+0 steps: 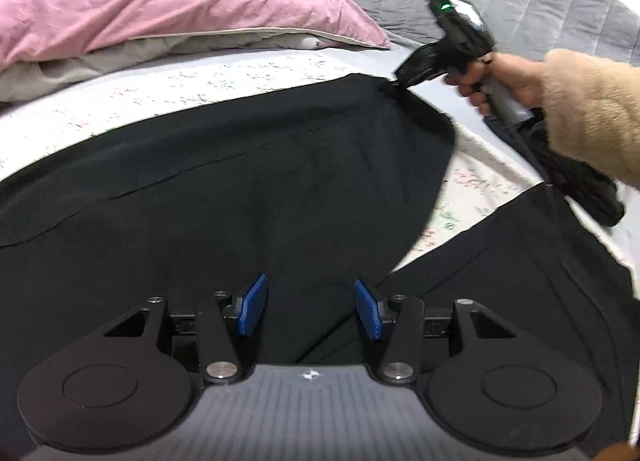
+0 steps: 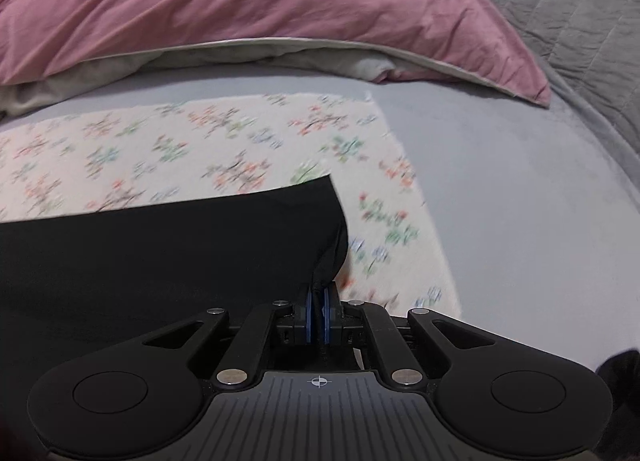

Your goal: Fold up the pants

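Black pants (image 1: pixel 240 201) lie spread on a floral cloth (image 1: pixel 200 81) on the bed. My left gripper (image 1: pixel 311 307) hovers over them near the crotch, jaws open, blue pads (image 1: pixel 252 305) apart and pressing on nothing. One black pant leg (image 1: pixel 520 281) runs off to the lower right. My right gripper (image 1: pixel 400 81), held by a hand (image 1: pixel 516 81) in a beige fuzzy sleeve, pinches the far corner of the pants. In the right wrist view the right gripper (image 2: pixel 319 315) is shut on a fold of the black pants (image 2: pixel 160 261) at their edge.
A pink duvet (image 2: pixel 240 1) over a grey layer is bunched along the far side. A grey quilt (image 2: pixel 580 21) lies at the right. Pale blue sheet (image 2: pixel 500 201) shows beyond the floral cloth (image 2: pixel 200 141). A dark bundle (image 1: pixel 580 181) sits under the sleeve.
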`<action>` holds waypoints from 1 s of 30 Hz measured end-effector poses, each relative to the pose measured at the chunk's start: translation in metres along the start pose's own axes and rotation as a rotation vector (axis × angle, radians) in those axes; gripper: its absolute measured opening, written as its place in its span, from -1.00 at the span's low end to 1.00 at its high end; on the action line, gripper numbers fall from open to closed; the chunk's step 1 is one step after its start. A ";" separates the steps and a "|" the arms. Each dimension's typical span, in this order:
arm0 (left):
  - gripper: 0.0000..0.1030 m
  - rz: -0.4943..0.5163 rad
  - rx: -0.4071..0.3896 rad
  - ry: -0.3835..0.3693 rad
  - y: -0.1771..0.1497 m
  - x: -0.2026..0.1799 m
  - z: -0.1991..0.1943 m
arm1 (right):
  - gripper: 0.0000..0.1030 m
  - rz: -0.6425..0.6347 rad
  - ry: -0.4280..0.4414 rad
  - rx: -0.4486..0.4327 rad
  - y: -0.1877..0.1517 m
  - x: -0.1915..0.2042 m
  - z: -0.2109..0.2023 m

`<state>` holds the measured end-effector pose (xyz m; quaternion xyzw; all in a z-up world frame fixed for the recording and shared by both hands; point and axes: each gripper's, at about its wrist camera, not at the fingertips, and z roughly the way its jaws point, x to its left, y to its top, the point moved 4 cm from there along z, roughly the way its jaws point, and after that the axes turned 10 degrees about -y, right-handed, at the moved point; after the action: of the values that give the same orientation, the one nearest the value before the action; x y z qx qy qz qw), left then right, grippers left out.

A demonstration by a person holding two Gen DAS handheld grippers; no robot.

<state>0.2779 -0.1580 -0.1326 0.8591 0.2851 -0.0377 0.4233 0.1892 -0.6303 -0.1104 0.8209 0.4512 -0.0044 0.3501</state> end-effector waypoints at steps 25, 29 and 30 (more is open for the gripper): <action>0.85 -0.337 -0.008 0.426 -0.016 0.042 -0.070 | 0.49 -0.289 0.248 -0.137 0.032 0.142 -0.063; 0.95 -0.401 -0.019 0.481 -0.021 0.054 -0.075 | 0.49 -0.402 0.365 -0.156 0.034 0.210 -0.078; 0.95 -0.421 -0.016 0.475 -0.022 0.058 -0.074 | 0.49 -0.427 0.390 -0.159 0.035 0.226 -0.081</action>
<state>0.3018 -0.0657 -0.1182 0.7626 0.5478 0.0796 0.3346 0.3237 -0.4291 -0.1025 0.6629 0.6713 0.1152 0.3109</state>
